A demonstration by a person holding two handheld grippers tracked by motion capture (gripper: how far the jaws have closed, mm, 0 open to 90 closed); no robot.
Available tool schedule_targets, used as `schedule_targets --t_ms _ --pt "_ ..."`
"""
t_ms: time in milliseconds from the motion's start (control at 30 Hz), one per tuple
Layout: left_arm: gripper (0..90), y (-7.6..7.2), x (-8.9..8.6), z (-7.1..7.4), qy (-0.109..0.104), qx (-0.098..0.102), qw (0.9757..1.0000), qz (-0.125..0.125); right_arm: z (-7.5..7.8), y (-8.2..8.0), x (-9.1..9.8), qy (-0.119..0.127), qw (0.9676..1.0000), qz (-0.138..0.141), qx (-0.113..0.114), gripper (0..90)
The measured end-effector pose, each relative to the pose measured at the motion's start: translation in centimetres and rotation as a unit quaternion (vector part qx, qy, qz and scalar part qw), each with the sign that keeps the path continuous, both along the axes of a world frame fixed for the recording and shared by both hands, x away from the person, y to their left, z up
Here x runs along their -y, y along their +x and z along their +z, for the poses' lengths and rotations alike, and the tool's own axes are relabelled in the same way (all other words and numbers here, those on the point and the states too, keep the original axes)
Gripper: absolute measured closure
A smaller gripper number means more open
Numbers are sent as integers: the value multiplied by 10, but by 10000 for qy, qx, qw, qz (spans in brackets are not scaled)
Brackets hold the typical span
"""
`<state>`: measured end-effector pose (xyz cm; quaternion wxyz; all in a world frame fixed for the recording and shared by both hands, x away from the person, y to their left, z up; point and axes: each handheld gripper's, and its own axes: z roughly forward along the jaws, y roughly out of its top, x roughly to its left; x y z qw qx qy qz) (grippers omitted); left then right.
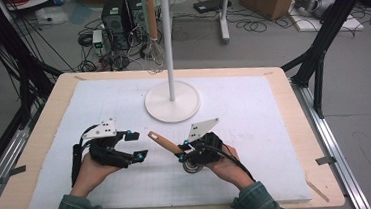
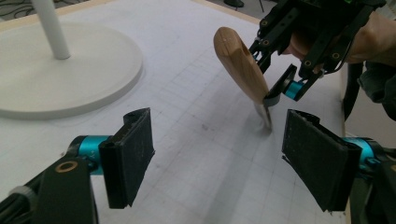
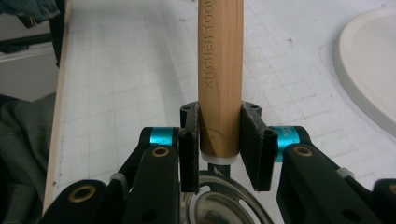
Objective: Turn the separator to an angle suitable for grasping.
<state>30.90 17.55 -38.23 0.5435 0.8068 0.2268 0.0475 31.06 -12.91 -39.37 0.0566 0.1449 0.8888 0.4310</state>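
1. We see a kitchen tool with a wooden handle (image 3: 219, 79), pale brown and rounded, stamped along its length with letters that read "KITCHEN TOO" before the frame cuts them off.
2. At the handle's lower end sits a pale collar and then a shiny metal head (image 3: 219, 205) with cut-out slots; we cannot tell what kind of utensil it is.
3. The right gripper (image 3: 219, 149) has its two black padded jaws closed against the sides of the handle just above that collar, so the tool is pinched between them.
4. In the high view the right gripper (image 1: 190, 154) holds the tool over the white gridded mat (image 1: 257, 144), right of centre, with the handle (image 1: 164, 141) tilted up and away towards the left and the metal head (image 1: 192, 167) low beneath the hand.
5. The left gripper (image 2: 217, 163) has its jaws spread wide apart with nothing between them, just the mat below.
6. The left gripper view shows the handle's rounded end (image 2: 238, 60) from the side, and the tool's narrow metal part reaching down close to the mat.
7. The high view alone takes in the white stand (image 1: 172, 100), whose round base rests on the mat beyond both grippers, and a whisk (image 1: 153, 42) with a wooden handle hanging from its top.
8. The mat lies on a wooden table (image 1: 44, 125).
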Motion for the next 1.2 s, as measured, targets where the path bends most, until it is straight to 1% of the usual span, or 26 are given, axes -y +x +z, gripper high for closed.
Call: schedule_targets --t_ms 133,267,300,367,467,533,567,667,700,800,867,933,1000,1033,1067,1133,1200 --pt "311 1 13 1 -2 -11 9998 -175 -1 -1 -2 87 9999 42 26 709" --pt "379 2 23 0 -49 -70 9996 -281 0 -2 -5 180 9998 55 40 709" --pt "396 2 25 0 -51 -81 9996 -277 0 -2 -5 194 9998 59 76 709" --pt "431 3 28 1 -121 -145 9993 -329 1 -4 -7 269 9996 67 100 709" --pt "487 4 32 3 -224 -156 9990 -360 2 -6 -10 273 9995 100 141 709" --pt "532 4 33 4 -219 -142 9988 -418 1 -7 -13 319 9993 143 115 709" --pt "559 4 34 5 -219 -129 9987 -450 1 -8 -15 326 9993 144 137 709" --pt "650 3 33 8 -266 -132 9980 -553 2 -9 -18 325 9992 185 171 708" --pt "660 4 33 8 -326 -183 9975 -600 2 -9 -18 330 9991 197 189 708" --pt "705 5 32 9 -489 -264 9952 -800 3 -9 -16 371 9989 272 117 696" --pt "717 3 34 12 -434 -202 9950 -877 6 -8 -16 390 9985 385 84 680" --pt "718 2 36 15 -351 -145 9949 -938 10 -7 -17 507 9978 436 -29 663" --pt "719 1 38 17 -302 -107 9947 -978 13 -5 -19 545 9970 546 -32 653" --pt "720 1 39 18 -273 -95 9944 -1015 14 -5 -20 555 9967 582 -70 653" --pt "720 0 39 19 -235 -73 9945 -1018 16 -5 -22 555 9965 613 -97 657" --pt "721 0 39 20 -232 -51 9944 -1032 16 -4 -23 538 9964 648 -44 686" --pt "722 0 39 21 -252 -43 9941 -1058 16 -3 -23 578 9960 675 -69 698"
